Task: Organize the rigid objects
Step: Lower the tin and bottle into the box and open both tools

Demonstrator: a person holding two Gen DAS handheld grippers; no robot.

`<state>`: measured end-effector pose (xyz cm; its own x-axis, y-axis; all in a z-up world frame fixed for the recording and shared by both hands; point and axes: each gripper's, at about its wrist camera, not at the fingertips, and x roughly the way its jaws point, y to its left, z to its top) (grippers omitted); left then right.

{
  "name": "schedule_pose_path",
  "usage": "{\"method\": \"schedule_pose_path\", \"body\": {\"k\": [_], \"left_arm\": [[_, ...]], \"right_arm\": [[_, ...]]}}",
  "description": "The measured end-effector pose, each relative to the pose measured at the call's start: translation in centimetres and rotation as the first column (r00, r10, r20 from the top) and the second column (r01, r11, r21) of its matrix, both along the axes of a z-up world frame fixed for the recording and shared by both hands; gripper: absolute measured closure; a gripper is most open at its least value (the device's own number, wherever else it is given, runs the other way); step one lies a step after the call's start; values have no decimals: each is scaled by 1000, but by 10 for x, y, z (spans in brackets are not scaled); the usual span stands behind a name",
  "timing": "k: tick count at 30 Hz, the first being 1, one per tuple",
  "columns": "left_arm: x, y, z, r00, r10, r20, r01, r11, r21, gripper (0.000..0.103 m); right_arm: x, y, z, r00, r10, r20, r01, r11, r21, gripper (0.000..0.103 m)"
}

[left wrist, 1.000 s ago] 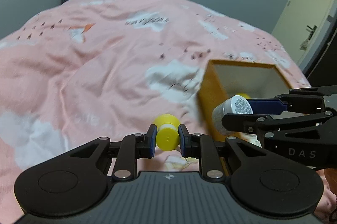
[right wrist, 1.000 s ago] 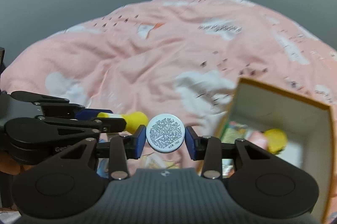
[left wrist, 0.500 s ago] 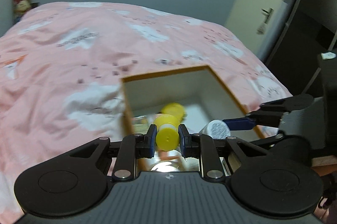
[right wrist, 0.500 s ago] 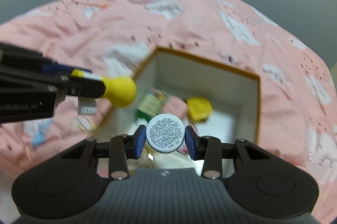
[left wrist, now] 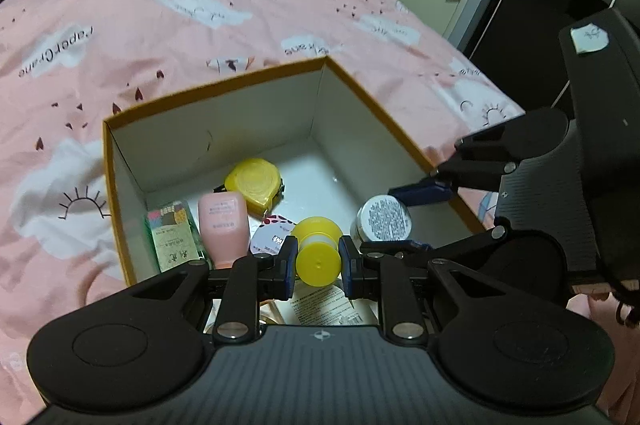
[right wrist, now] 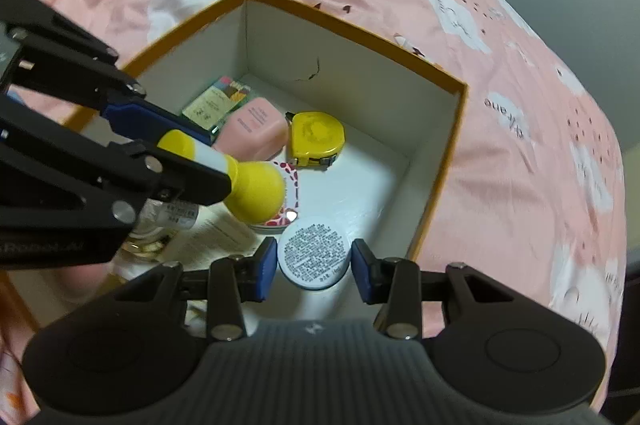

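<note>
Left gripper [left wrist: 317, 261] clamped on yellow bottle [left wrist: 318, 255], held above near edge of open box [left wrist: 216, 87]. Right gripper [right wrist: 314, 267] at box's right side, pads either side of white jar [right wrist: 313, 252]; narrow gaps show at both pads, so firm grip or not: cannot tell. Box, orange rim, white inside, sits on pink bedspread [left wrist: 120, 33]. Inside on floor: yellow tape measure [left wrist: 253, 187] toward far wall, pink bottle [left wrist: 223, 225] beside it, green packet [left wrist: 174, 235] at left wall, printed leaflet [left wrist: 324, 309] near.
</note>
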<state>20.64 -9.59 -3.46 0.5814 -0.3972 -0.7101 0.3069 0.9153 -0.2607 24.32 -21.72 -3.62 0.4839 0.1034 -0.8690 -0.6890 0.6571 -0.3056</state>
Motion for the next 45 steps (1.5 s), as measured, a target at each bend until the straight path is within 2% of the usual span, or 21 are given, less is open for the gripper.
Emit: {"method": "schedule_pose_path", "body": {"k": [6,16,19,21,26,29,36,38,42,45], "left_arm": [[11,-1,-3,1000,4,-5,-4,1000,11,79],[16,3,-6,999,25,-19,-25,1000,9,79],[15,3,-5,999,25,-21,-25,1000,7,79],[13,3,-4,999,23,-23,-23,1000,5,79],[3,1,2,999,10,-39,-10,1000,-8,79],[-2,4,2,996,19,-82,-24,998,-57,79],[-12,12,-8,979,86,-188,-111,985,-131,79],[-14,10,-12,974,92,-207,-120,984,-130,79],[-15,-2,-19,969,67,-236,-102,985,-137,79],[-16,-11,-19,971,50,-233,-84,987,-140,79]], "right_arm": [[9,11,-15,996,77,33,-75,995,-69,63],[17,18,-24,990,134,44,-129,987,-95,63],[14,18,-20,990,120,69,-113,989,-98,54],[11,16,-16,990,116,81,-109,990,-87,53],[-1,9,-2,988,92,121,-85,995,-61,49],[-13,4,9,986,45,159,-41,999,-32,49],[-41,-13,28,960,-73,269,70,997,21,53],[-43,-22,35,948,-124,293,116,992,44,58],[-42,-34,42,951,-177,254,155,982,106,59],[-44,-35,40,950,-182,255,159,981,110,59]]}}
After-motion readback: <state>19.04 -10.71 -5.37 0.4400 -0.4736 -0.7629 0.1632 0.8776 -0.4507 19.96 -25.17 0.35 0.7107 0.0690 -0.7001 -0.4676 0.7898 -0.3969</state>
